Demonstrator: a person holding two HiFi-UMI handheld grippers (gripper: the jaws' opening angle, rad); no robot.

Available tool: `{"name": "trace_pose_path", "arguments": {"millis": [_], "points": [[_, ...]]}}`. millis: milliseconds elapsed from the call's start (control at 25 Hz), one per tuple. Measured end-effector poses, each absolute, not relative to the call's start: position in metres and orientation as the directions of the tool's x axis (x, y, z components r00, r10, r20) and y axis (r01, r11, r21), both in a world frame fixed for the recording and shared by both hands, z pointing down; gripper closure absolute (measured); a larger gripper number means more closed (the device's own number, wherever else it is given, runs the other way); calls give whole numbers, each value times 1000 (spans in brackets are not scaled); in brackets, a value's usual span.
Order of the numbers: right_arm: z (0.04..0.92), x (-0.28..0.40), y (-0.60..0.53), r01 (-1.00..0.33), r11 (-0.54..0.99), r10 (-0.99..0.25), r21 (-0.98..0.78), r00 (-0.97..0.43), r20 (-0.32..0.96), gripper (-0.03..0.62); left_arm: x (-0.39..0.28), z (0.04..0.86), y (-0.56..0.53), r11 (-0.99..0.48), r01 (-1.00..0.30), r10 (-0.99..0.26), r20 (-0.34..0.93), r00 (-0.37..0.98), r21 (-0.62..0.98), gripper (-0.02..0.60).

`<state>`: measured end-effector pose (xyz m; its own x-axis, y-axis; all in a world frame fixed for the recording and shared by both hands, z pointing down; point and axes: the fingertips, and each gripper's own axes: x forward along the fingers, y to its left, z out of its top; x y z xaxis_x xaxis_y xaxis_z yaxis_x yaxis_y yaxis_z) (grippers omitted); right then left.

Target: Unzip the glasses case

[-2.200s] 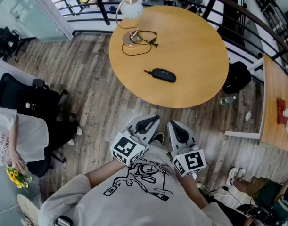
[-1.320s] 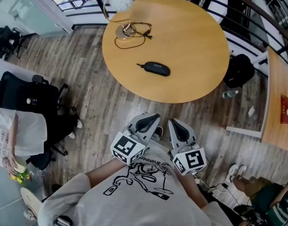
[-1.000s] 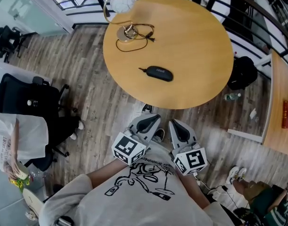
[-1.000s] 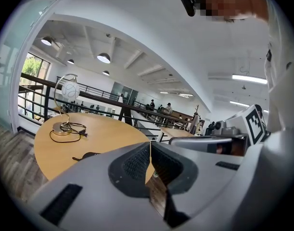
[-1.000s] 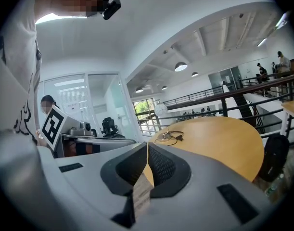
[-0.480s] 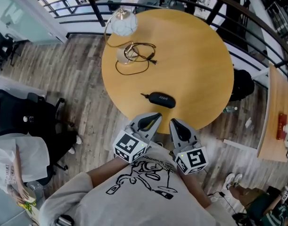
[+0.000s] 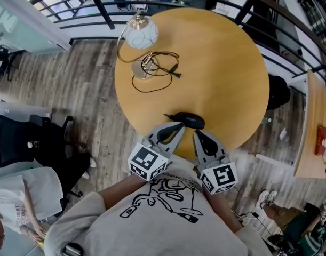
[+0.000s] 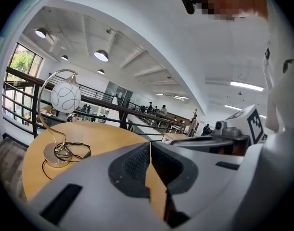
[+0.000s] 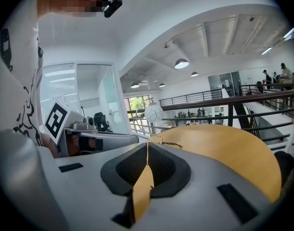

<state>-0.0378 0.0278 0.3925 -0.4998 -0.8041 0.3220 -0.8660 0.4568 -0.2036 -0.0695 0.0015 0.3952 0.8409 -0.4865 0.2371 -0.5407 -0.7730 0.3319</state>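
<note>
The black zipped glasses case (image 7: 189, 120) lies near the near edge of the round wooden table (image 7: 227, 63); its zip pull points left. My left gripper (image 7: 180, 126) is shut and empty, and its tip overlaps the case's left end in the head view. Just in front of the case's right part is my right gripper (image 7: 197, 134), also shut and empty. In the left gripper view the left gripper (image 8: 149, 143) has its jaws pressed together over the tabletop. The right gripper (image 9: 147, 143) looks the same in its own view. Neither gripper view shows the case.
A globe desk lamp (image 7: 141, 33) with a coiled black cable (image 7: 158, 63) stands at the table's far left. A black bag (image 7: 278, 92) sits on the floor to the right. A black office chair (image 7: 24, 143) is at the left, and a second table (image 7: 311, 116) at the right.
The table and case have drawn close in the head view. Both grippers have gone from over the floor to over the table's near edge by the case. Their jaws have stayed shut.
</note>
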Motion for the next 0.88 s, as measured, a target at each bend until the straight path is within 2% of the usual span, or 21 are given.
{"name": "trace_pose_path", "arguments": {"millis": [440, 880], "points": [[401, -12, 10, -880, 419, -813, -223, -473, 338, 571, -50, 407, -12, -774, -526, -454, 268, 849, 353, 565], [397, 24, 0, -841, 486, -774, -237, -540, 330, 571, -23, 410, -23, -734, -580, -491, 313, 813, 354, 565]]}}
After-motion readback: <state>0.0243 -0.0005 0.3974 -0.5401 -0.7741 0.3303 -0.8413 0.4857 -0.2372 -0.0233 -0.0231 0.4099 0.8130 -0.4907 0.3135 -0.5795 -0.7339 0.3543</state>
